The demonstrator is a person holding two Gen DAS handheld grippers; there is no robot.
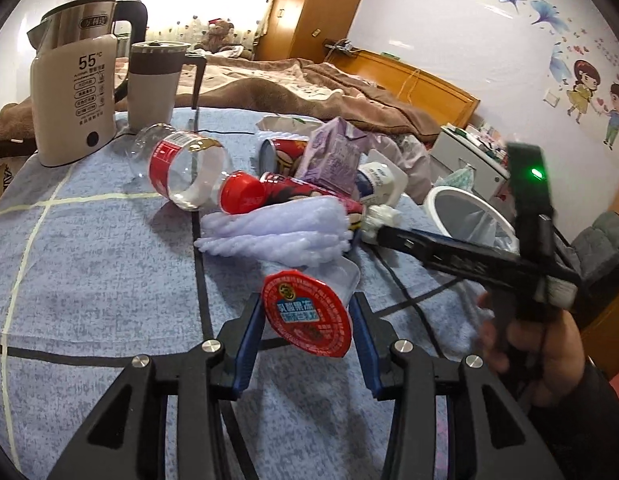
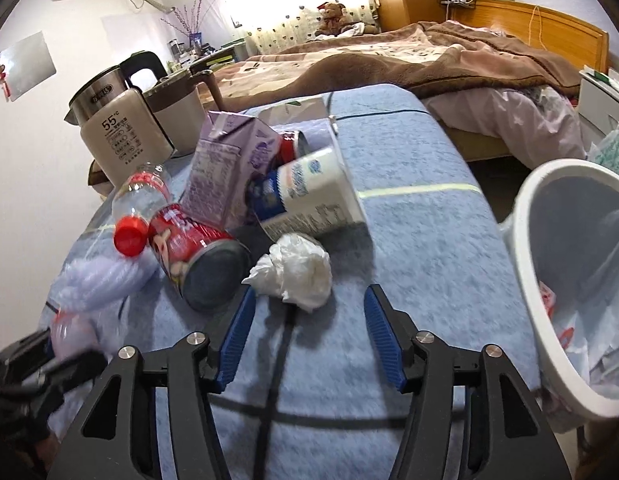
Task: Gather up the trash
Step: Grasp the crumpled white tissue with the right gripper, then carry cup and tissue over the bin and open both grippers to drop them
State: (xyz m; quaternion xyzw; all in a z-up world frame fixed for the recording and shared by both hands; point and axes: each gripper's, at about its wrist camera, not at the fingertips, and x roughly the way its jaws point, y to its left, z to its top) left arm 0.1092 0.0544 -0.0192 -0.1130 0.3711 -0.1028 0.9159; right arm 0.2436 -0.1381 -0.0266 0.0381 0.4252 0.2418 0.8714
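A small jelly cup with a red foil lid [image 1: 305, 320] sits between the blue pads of my left gripper [image 1: 307, 308], which is shut on its sides, low over the blue tablecloth [image 1: 89, 260]. In the right wrist view my right gripper [image 2: 311, 291] stands open, with a crumpled white tissue [image 2: 297, 268] lying just past its fingertips. The left wrist view shows the right gripper [image 1: 383, 236] reaching in from the right to that tissue [image 1: 379, 218]. A white-rimmed bin with a plastic liner [image 2: 525, 240] stands off the table's right edge.
More trash is piled mid-table: a clear bottle with a red cap [image 1: 181, 172], red cans [image 2: 197, 256], a purple carton [image 2: 225, 168], a white yogurt cup [image 2: 313, 192] and lilac foam wrap [image 1: 277, 228]. A kettle [image 1: 73, 92] and mug [image 1: 153, 80] stand at the back left. A bed lies beyond.
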